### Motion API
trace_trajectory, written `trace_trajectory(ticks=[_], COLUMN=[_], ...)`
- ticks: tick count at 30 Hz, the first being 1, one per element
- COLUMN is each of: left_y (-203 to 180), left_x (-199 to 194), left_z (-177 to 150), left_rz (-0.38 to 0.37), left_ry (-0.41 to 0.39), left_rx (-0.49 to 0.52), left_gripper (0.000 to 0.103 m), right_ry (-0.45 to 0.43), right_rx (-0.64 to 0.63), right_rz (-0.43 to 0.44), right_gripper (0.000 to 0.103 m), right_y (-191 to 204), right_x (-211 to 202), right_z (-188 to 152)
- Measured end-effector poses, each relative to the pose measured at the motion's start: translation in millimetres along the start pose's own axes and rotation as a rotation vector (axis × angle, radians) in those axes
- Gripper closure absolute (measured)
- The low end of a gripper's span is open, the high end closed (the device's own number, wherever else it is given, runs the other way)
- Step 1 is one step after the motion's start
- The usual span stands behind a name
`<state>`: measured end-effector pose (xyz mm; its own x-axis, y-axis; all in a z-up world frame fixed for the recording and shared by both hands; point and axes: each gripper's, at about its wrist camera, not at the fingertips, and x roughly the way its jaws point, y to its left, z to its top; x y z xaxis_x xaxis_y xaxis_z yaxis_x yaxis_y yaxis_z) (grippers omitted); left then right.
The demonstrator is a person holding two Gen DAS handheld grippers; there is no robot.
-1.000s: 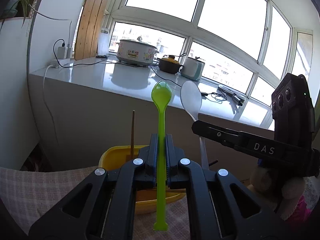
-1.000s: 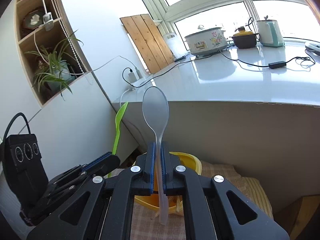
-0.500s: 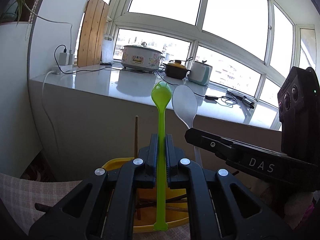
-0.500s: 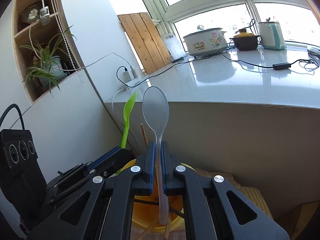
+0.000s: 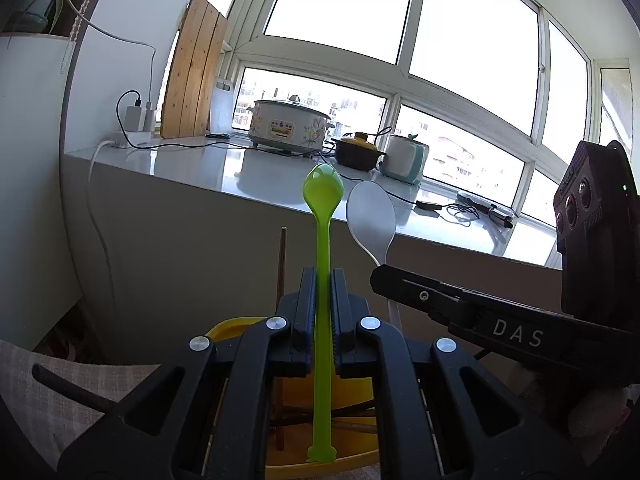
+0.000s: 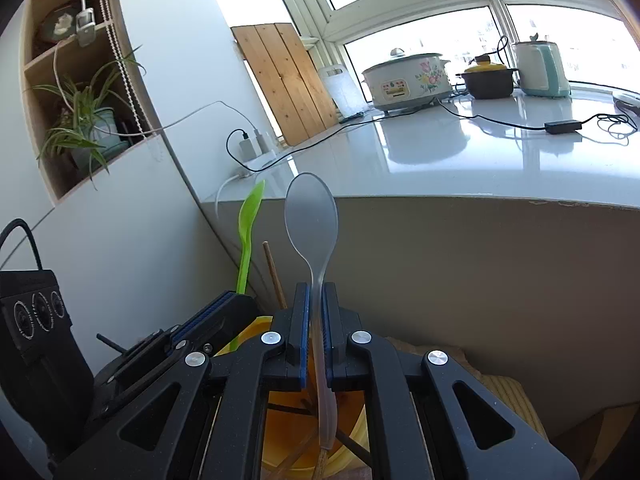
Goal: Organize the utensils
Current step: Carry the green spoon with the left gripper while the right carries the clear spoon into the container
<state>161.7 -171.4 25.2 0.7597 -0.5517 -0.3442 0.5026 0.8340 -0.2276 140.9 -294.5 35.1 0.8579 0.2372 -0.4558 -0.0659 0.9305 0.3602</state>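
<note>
My left gripper is shut on a green plastic spoon, held upright with its bowl at the top and its handle end hanging over a yellow bowl. My right gripper is shut on a translucent grey spoon, also bowl up, above the same yellow bowl. The two grippers stand side by side: the right gripper shows at the right of the left wrist view, the left one at the left of the right wrist view. A brown chopstick stands in the bowl; more sticks lie across its inside.
The bowl rests on a checked cloth. Behind it rises a white counter carrying a rice cooker, a dark pot, a kettle, cables and a wooden board. A shelf with a potted plant is on the left wall.
Both grippers have sunk a little with their spoons, and the yellow bowl now lies nearer beneath them. The two spoons have come closer together.
</note>
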Motion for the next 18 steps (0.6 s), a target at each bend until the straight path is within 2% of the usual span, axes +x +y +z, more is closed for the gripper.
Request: trace_trajectory(ticks=[6, 18], left_y=[0, 7], left_x=[-3, -9], left_z=[1, 0], left_rz=[-0.015, -0.027], left_ry=[-0.002, -0.004], left_rx=[0.001, -0.015], left_gripper=[0.098, 0.098], right_ry=[0.011, -0.002], right_rx=[-0.034, -0.083], right_rz=[0.001, -0.017], right_gripper=[0.099, 0.099], right_y=[7, 6], right_x=[4, -15], right_z=[-6, -7])
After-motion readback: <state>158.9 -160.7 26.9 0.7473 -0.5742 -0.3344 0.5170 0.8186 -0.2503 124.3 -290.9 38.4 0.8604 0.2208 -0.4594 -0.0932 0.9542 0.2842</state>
